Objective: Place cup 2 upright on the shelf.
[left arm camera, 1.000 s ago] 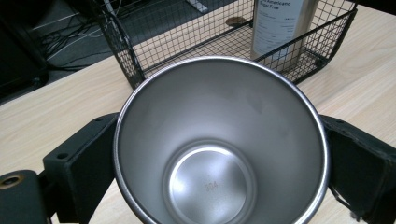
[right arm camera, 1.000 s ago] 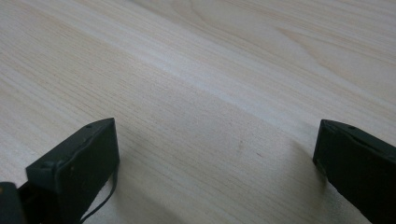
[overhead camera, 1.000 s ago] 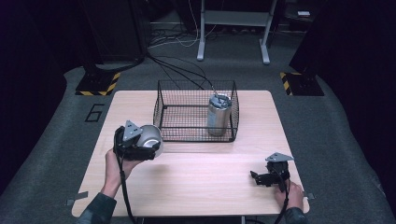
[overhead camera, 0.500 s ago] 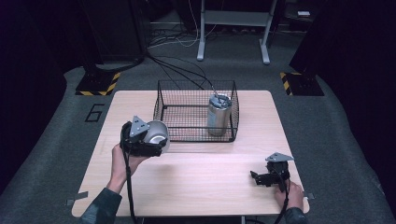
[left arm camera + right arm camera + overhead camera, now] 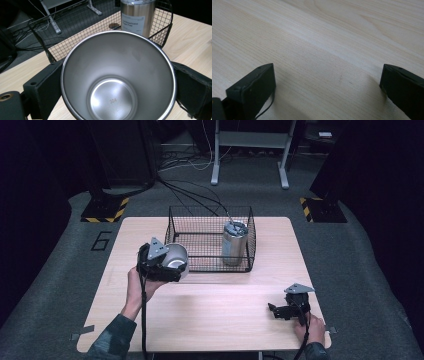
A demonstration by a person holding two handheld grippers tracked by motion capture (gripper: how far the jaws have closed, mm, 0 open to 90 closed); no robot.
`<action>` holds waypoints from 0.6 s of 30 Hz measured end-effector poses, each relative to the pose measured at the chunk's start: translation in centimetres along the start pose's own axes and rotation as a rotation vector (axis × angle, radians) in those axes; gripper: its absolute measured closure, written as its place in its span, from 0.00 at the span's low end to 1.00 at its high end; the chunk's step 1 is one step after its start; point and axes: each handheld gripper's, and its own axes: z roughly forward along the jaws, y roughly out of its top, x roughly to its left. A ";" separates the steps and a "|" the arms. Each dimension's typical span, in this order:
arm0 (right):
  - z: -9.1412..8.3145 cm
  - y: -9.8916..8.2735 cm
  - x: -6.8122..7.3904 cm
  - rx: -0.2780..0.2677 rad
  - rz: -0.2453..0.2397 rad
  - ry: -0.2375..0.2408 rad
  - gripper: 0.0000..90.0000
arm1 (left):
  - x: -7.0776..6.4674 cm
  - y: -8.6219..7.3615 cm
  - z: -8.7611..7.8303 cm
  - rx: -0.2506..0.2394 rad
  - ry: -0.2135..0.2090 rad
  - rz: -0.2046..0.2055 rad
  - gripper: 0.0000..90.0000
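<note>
left gripper [image 5: 167, 265]: clamped on steel cup [image 5: 117, 80], held just off wire basket [image 5: 210, 240] front-left corner | right gripper [image 5: 280, 311]: jaws wide apart, holding nothing, on table [image 5: 215, 315] well off basket's front-right | tumbler [image 5: 234, 242]: upright inside basket

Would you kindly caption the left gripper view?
Left tongs gripping an empty steel cup before the wire basket holding a tumbler.

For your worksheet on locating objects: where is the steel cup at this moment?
The steel cup is clamped in the left gripper, at the left of the high view, just outside the wire basket and its front left corner; a tall steel tumbler stands inside.
</note>
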 end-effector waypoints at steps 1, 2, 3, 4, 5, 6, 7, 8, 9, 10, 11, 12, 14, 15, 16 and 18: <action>0.0 0.0 0.0 0.000 0.000 0.000 0.00 | 0.0 0.1 0.1 -0.006 0.001 0.002 0.07; 0.0 0.0 0.0 0.000 -0.001 0.000 0.00 | 0.0 0.3 0.2 -0.006 0.000 0.003 0.07; 0.0 0.0 0.0 0.000 0.000 0.000 0.00 | 0.0 0.5 0.2 -0.004 -0.002 0.001 0.07; 0.0 0.0 0.0 0.000 0.000 0.000 0.00 | 0.0 0.6 0.3 -0.002 -0.006 0.004 0.07; 0.0 0.0 0.0 0.000 0.000 0.000 0.00 | 0.0 0.8 0.4 -0.010 -0.001 0.004 0.07; 0.0 0.0 0.0 0.000 0.000 0.000 0.00 | 0.0 1.0 0.5 -0.009 -0.003 0.005 0.07; 0.0 0.0 0.0 0.000 0.001 0.000 0.00 | 0.0 1.2 0.6 -0.012 0.003 0.008 0.07; 0.0 0.0 0.0 0.000 0.001 0.001 0.00 | 0.1 1.4 0.7 -0.003 -0.003 0.013 0.07; 0.0 0.0 0.0 0.000 0.001 0.001 0.00 | 0.1 1.5 0.8 -0.011 0.002 0.012 0.07; 0.0 0.0 0.0 0.000 0.001 0.001 0.00 | 0.1 1.8 1.0 -0.011 -0.002 0.009 0.07; 0.0 0.0 0.0 0.000 0.001 0.001 0.00 | 0.1 2.0 1.1 -0.014 -0.002 0.012 0.07; 0.0 0.0 0.0 0.000 0.001 0.001 0.00 | 0.1 2.1 1.1 -0.008 -0.007 0.010 0.07; 0.0 0.0 0.0 0.001 0.002 0.001 0.00 | 0.1 2.5 1.4 -0.009 -0.007 0.020 0.07; 0.0 0.0 0.0 0.001 0.002 0.001 0.00 | 0.1 2.7 1.5 -0.011 -0.008 0.019 0.07; 0.0 0.0 0.0 0.000 0.001 0.001 0.00 | 0.1 2.9 1.7 -0.012 -0.010 0.016 0.07; 0.0 0.0 0.0 0.000 0.001 0.001 0.00 | 0.3 3.2 1.9 -0.009 -0.019 0.002 0.07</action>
